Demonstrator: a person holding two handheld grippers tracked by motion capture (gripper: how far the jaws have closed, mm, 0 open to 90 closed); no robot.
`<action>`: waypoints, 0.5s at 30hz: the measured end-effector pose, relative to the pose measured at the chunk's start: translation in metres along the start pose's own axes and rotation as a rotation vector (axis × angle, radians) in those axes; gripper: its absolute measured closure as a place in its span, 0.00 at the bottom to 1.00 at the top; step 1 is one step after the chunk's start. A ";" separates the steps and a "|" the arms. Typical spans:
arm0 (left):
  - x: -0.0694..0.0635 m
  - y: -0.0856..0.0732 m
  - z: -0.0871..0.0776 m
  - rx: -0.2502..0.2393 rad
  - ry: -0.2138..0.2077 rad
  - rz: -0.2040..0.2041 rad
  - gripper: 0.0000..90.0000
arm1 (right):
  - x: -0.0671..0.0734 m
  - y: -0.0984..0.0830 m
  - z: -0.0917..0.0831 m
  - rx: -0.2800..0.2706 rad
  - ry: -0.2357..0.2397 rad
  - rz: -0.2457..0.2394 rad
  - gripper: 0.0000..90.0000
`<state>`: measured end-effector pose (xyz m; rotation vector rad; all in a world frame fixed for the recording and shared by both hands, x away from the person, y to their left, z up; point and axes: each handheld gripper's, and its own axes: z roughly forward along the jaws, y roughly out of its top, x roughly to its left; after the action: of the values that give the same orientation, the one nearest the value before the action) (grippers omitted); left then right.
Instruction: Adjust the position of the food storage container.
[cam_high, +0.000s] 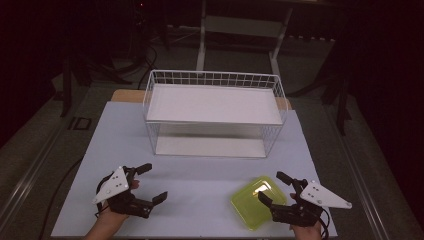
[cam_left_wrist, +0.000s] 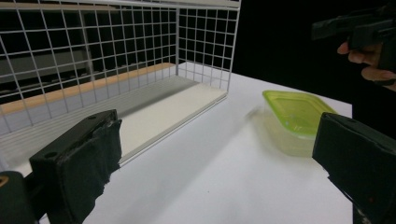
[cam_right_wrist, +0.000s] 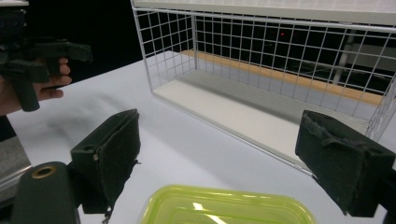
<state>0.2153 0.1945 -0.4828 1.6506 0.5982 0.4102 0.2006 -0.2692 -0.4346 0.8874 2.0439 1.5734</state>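
The green-lidded container (cam_high: 257, 201) lies just at 12 o'clock of the right gripper (cam_high: 276, 188), jaws spread empty, nearer than the left gripper (cam_high: 151, 182), likewise spread.

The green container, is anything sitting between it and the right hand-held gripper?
Nothing visible does. The right hand-held gripper hangs open right at the green container, whose lid lies just ahead of its spread jaws. The wire rack stands farther back on the table.

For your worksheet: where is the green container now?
In the high view, the green container sits front-right on the table, beside the open right gripper, before the wire rack.
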 end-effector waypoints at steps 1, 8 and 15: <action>0.000 0.000 0.000 0.000 0.002 0.002 0.02 | 0.000 0.001 0.000 0.001 0.003 -0.003 0.14; -0.002 0.001 0.001 0.000 -0.014 0.009 0.02 | 0.003 0.008 0.004 0.054 0.002 0.030 0.16; -0.004 0.001 0.003 0.002 -0.030 0.017 0.02 | 0.003 0.006 0.003 0.142 0.075 0.035 0.32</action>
<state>0.2140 0.1900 -0.4819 1.6621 0.5628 0.3962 0.2021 -0.2645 -0.4292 0.9322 2.2271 1.5165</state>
